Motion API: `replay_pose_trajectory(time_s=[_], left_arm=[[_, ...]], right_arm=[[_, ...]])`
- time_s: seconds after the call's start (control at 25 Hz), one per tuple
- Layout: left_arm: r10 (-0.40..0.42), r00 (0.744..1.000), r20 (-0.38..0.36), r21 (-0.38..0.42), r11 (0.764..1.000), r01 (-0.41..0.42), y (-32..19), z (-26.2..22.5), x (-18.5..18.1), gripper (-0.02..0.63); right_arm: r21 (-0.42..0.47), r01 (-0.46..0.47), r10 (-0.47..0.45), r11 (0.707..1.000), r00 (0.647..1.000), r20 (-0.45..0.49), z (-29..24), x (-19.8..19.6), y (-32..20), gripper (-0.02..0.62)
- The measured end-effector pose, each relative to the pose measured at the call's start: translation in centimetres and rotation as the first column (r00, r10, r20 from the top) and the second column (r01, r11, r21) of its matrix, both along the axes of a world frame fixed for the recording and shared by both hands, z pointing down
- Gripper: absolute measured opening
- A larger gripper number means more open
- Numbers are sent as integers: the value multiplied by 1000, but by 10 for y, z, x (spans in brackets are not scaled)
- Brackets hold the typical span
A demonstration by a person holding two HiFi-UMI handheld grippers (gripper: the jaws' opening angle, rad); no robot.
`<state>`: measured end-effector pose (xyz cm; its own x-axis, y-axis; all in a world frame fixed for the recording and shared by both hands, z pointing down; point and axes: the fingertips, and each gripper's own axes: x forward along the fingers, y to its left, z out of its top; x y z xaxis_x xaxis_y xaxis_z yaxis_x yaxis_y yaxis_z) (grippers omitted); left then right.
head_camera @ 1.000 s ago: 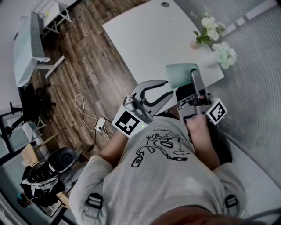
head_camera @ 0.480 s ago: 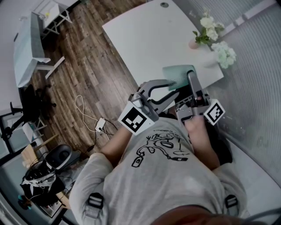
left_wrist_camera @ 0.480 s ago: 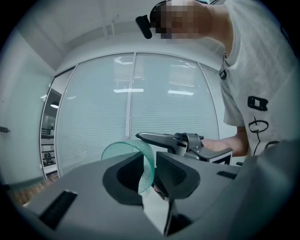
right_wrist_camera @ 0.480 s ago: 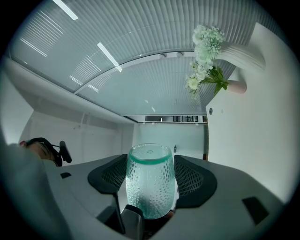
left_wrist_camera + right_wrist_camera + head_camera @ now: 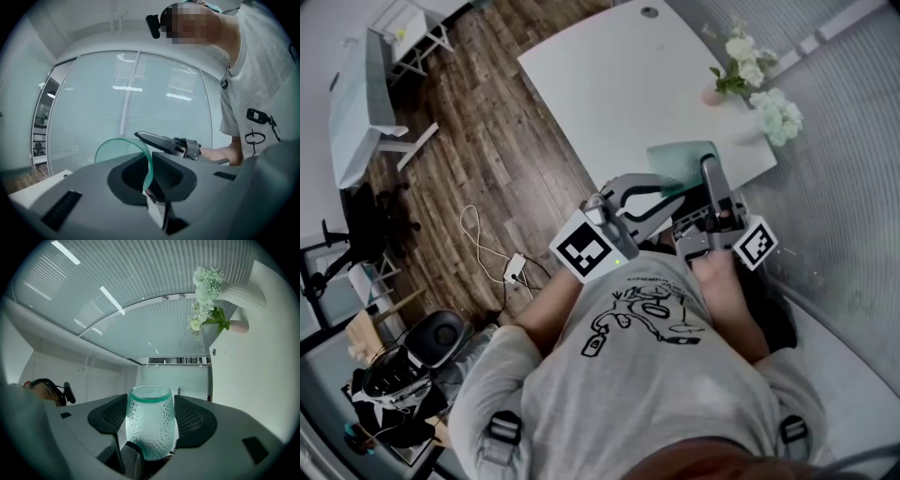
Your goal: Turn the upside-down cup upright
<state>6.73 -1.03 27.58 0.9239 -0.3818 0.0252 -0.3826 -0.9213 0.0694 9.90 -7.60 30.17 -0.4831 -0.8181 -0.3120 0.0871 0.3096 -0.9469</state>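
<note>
Cup [image 5: 150, 404] clamped in right gripper [image 5: 151, 423]; left gripper [image 5: 149, 176] closing on its part-hidden rim [image 5: 123, 140]

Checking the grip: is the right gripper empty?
No, the right gripper view shows the right gripper clamped on the dimpled green cup.

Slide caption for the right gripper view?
Right gripper, jaws clamped on a green dimpled cup; flowers beyond.

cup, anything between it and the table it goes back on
Nothing visible does. The cup, clamped in the right gripper, hangs by the near edge of the table; the white top beside it is bare, and the flowers stand farther off.
</note>
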Motion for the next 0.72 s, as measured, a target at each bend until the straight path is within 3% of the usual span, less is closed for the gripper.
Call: replay_pose_trajectory(time_s=[0.28,0.72], left_arm=[[34,998,-51,-73,997,-37,-1,-1,1,15],[46,997,-61,-68,996,-50,-1,-3,-1,12]], right_arm=[[25,-16,16,1000,1000,-7,-6,2,0,330],[60,-22,22,998,1000,-2,-14,2,1,330]])
